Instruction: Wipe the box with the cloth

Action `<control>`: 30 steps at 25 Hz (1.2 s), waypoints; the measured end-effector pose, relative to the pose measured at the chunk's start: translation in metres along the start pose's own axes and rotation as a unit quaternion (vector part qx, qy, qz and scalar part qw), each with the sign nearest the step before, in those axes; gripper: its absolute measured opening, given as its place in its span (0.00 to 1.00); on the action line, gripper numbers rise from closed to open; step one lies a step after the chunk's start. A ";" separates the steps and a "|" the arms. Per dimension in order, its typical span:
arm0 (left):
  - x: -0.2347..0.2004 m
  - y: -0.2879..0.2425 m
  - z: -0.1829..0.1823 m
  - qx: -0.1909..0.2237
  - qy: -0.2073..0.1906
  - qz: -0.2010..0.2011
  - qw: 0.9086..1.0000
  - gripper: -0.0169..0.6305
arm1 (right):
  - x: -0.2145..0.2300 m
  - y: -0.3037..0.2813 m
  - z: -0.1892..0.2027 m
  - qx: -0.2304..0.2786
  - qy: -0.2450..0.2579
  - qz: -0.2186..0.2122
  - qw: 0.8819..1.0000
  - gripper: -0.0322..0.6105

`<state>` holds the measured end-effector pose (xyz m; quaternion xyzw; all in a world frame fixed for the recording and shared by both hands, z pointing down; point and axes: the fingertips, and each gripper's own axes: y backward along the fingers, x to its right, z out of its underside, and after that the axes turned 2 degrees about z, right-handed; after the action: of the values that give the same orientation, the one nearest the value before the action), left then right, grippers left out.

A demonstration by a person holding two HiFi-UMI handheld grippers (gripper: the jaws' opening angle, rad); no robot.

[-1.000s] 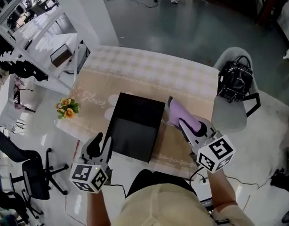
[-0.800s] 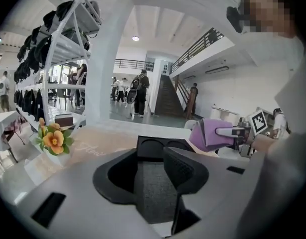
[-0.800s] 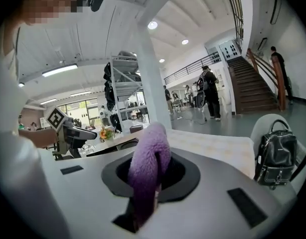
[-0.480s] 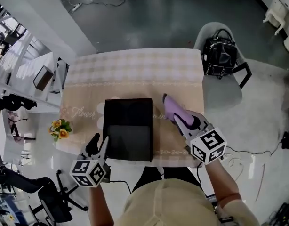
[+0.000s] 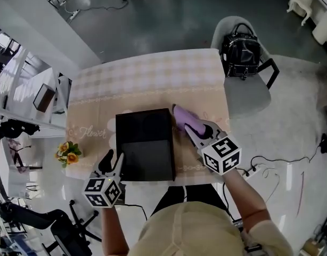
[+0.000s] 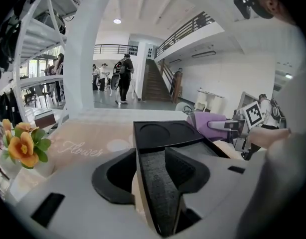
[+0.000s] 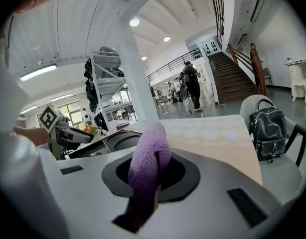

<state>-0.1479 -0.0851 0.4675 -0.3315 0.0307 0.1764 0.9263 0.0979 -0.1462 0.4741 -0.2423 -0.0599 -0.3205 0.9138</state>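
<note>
Head view: we note a beige patterned table (image 5: 147, 73) on a grey floor (image 5: 169, 15). The matte black box (image 5: 145, 143) sits mid-table. The left claw (image 5: 114, 158), jaws just opening, straddles the box's near-left edge without gripping it. The right claw (image 5: 198, 130) clamps a fuzzy purple cloth (image 5: 184, 117) just beside the box's far-right corner.

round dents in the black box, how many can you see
2, side by side at the far end of the box: left dent, right dent. Its near end is partly hidden, so more may exist.
</note>
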 end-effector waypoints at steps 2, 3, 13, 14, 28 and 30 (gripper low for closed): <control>0.000 -0.003 0.001 -0.003 0.003 0.003 1.000 0.32 | -0.001 -0.008 0.003 -0.006 0.004 0.000 1.000 0.16; 0.000 -0.005 0.001 -0.005 0.005 0.004 1.000 0.32 | -0.002 -0.013 0.004 -0.009 0.002 -0.001 1.000 0.16; 0.001 -0.009 0.005 0.002 0.023 0.007 1.000 0.32 | -0.024 -0.026 0.014 -0.022 -0.019 -0.062 0.998 0.16; 0.000 -0.009 0.006 0.002 0.025 0.007 1.000 0.32 | -0.026 -0.025 0.015 -0.022 -0.021 -0.066 0.997 0.16; 0.001 -0.007 0.019 0.002 0.035 0.019 0.999 0.32 | -0.059 0.011 0.041 -0.038 -0.024 -0.106 0.993 0.16; 0.001 -0.006 0.020 0.004 0.036 0.022 0.999 0.31 | -0.064 0.016 0.044 -0.039 -0.024 -0.108 0.993 0.16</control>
<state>-0.1461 -0.0765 0.4870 -0.3336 0.0722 0.1847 0.9216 0.0592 -0.0785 0.4890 -0.2773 -0.0949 -0.4135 0.8621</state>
